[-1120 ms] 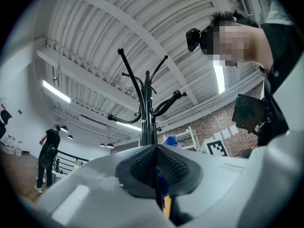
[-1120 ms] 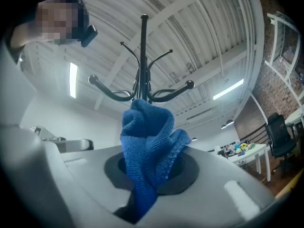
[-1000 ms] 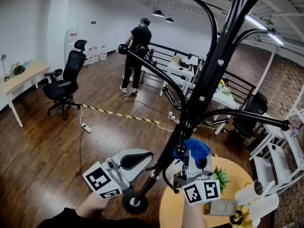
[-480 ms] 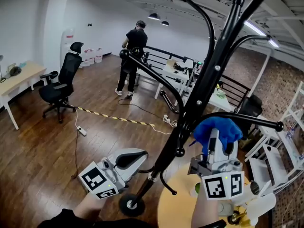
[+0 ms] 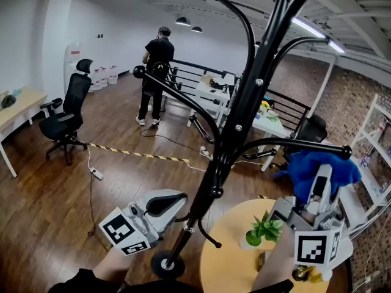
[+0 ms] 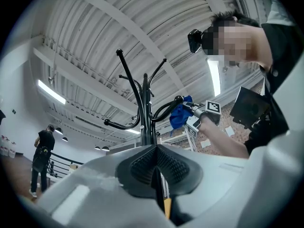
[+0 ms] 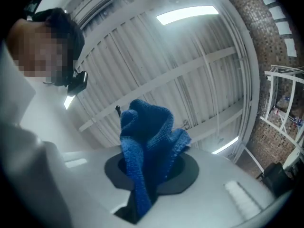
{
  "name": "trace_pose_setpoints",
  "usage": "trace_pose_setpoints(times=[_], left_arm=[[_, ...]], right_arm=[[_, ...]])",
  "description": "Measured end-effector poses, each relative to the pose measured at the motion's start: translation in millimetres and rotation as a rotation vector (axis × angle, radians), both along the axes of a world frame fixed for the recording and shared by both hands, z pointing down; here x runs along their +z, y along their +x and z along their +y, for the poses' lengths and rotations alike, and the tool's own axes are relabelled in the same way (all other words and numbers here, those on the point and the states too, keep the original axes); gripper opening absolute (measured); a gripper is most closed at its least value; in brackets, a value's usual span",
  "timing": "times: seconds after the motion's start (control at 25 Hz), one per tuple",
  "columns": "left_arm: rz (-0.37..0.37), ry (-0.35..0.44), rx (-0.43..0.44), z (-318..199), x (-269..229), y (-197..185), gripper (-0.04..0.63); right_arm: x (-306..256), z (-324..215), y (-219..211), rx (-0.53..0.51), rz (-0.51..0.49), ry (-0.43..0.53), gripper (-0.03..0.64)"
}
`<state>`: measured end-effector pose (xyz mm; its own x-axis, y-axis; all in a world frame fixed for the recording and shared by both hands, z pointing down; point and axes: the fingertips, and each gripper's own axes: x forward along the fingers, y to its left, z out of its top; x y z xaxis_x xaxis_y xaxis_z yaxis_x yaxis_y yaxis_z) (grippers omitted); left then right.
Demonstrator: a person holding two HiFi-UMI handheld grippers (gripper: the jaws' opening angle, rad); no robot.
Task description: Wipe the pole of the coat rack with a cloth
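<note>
Your right tool (image 5: pixel 320 182) has its jaws closed on the blue cloth (image 5: pixel 324 166). In the right gripper view the cloth (image 7: pixel 148 137) bunches up out of the pinch of that tool (image 7: pixel 149 175) and hides most of the pads.

The cloth is not on the coat rack pole (image 5: pixel 235 124). It hangs well to the right of the pole, just beside the knobbed end of the low hook arm (image 5: pixel 305 145) that branches off to that side. I cannot tell whether it touches that knob.

Your left tool (image 5: pixel 174 203) sits low, just left of the pole and above its base. In the left gripper view its pads (image 6: pixel 156 170) meet along one line with nothing between them, and the pole (image 6: pixel 145 122) rises beyond them. From these views I cannot say whether the tool rests against the pole or only hovers beside it.

I judge the wipe is between strokes: you have the cloth in hand, but it is off the work. The next move calls for swinging the right tool in to the pole and clearing the hook arm on the way. Then lay a broad fold of cloth against the shaft and run it along with steady pressure.

Mind the round desk (image 5: pixel 226 267) and the small plant (image 5: pixel 264 227) just right of the pole's foot if you go low. The left tool is well placed to steady the pole.
</note>
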<state>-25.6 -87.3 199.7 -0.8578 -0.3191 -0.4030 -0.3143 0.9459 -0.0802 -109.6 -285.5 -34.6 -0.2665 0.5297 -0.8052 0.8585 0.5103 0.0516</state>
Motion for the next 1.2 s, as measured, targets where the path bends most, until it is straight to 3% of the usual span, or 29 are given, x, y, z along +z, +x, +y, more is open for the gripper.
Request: trace_pose_setpoints(times=[0.16, 0.28, 0.68, 0.92, 1.08, 1.2], left_arm=[[-0.007, 0.002, -0.005, 1, -1, 1, 0.003], [-0.005, 0.006, -0.013, 1, -1, 3, 0.003], [0.010, 0.027, -0.042, 6, 8, 11, 0.003], [0.022, 0.036, -0.037, 5, 12, 10, 0.004], [0.035, 0.039, -0.030, 3, 16, 7, 0.003], [0.045, 0.043, -0.024, -1, 20, 5, 0.003]], right_arm=[[1, -1, -4, 0.009, 0.012, -0.028, 0.041], [12, 19, -5, 0.008, 0.019, 0.021, 0.041], [86, 126, -15, -0.037, 0.061, 0.307, 0.041], [147, 143, -12, 0.017, 0.063, 0.435, 0.041], [199, 146, -21, 0.041, 0.122, 0.525, 0.041], [253, 151, -31, 0.071, 0.178, 0.651, 0.041]])
